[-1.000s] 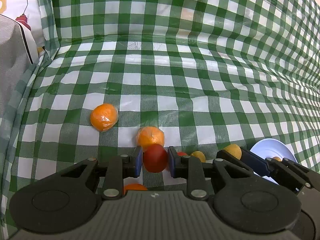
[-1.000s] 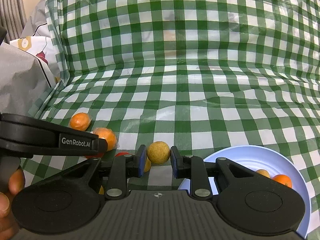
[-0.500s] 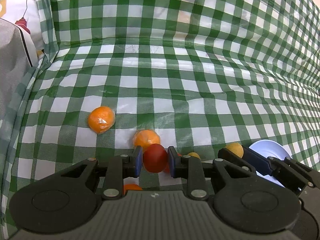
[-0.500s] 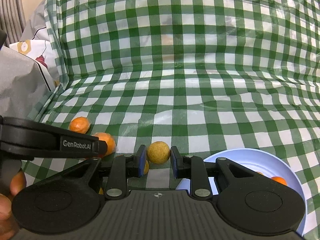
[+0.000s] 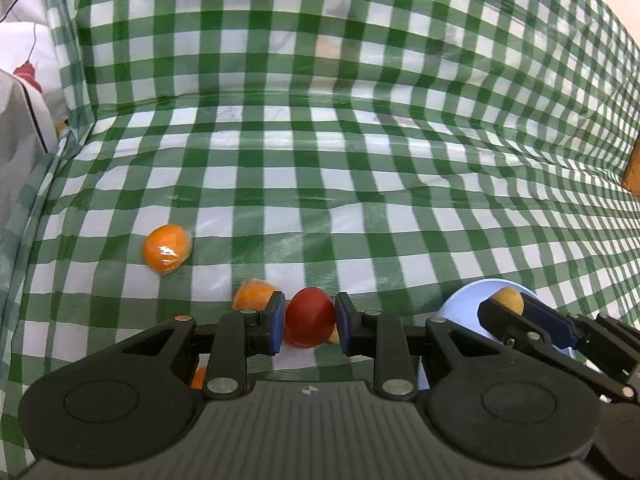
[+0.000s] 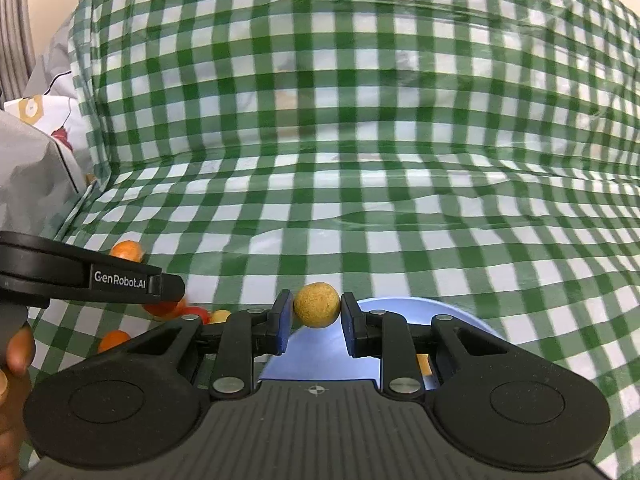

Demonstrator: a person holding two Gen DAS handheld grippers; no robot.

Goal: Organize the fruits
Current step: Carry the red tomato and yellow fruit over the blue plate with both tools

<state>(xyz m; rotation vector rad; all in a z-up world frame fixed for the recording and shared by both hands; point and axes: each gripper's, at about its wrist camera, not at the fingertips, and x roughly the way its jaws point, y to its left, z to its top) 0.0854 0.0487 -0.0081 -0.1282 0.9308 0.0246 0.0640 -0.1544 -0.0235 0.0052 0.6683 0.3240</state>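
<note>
My left gripper (image 5: 310,322) is shut on a red round fruit (image 5: 310,320), held above the checked cloth. My right gripper (image 6: 316,312) is shut on a yellow round fruit (image 6: 317,305), held over the near-left part of a pale blue plate (image 6: 408,310). In the left wrist view the plate (image 5: 466,306) sits at the right, with the right gripper (image 5: 510,312) and its yellow fruit (image 5: 508,300) above it. Two wrapped oranges (image 5: 167,248) (image 5: 254,295) lie on the cloth left of the red fruit.
More small fruits (image 6: 114,340) (image 6: 220,315) lie on the cloth left of the plate, partly hidden by the left gripper's body (image 6: 88,278). A grey and white bag (image 6: 36,168) stands at the left. The green checked cloth (image 6: 360,200) rises as a backdrop behind.
Both grippers have risen and moved right with their fruits. The right gripper's yellow fruit is now over the blue plate. The loose oranges have not moved.
</note>
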